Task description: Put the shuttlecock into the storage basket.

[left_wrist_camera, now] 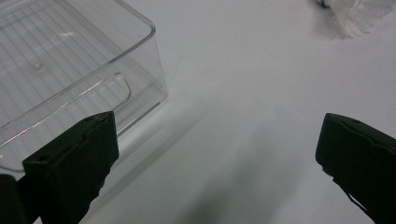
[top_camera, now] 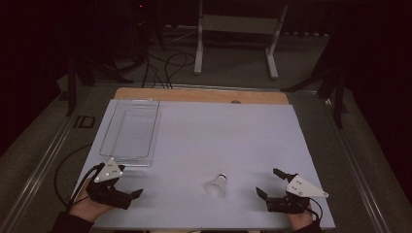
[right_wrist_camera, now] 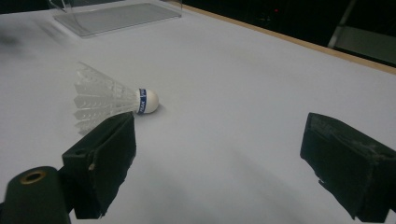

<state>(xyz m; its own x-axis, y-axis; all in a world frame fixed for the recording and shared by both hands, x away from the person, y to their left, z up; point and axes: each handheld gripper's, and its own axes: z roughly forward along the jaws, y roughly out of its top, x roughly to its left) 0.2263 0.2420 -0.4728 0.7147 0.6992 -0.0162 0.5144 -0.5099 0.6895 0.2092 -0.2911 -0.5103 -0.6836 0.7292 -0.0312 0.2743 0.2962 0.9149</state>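
Wide bare white table surface [top_camera: 233, 141] across the centre and right of the high view, broken only by a clear plastic bin [top_camera: 131, 131] at upper left and a shuttlecock [top_camera: 217, 185] lying low centre, between the left gripper [top_camera: 127, 180] and right gripper [top_camera: 268, 180], well apart from both.

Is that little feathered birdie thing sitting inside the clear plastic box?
No, the shuttlecock lies on the white table, apart from the clear box.
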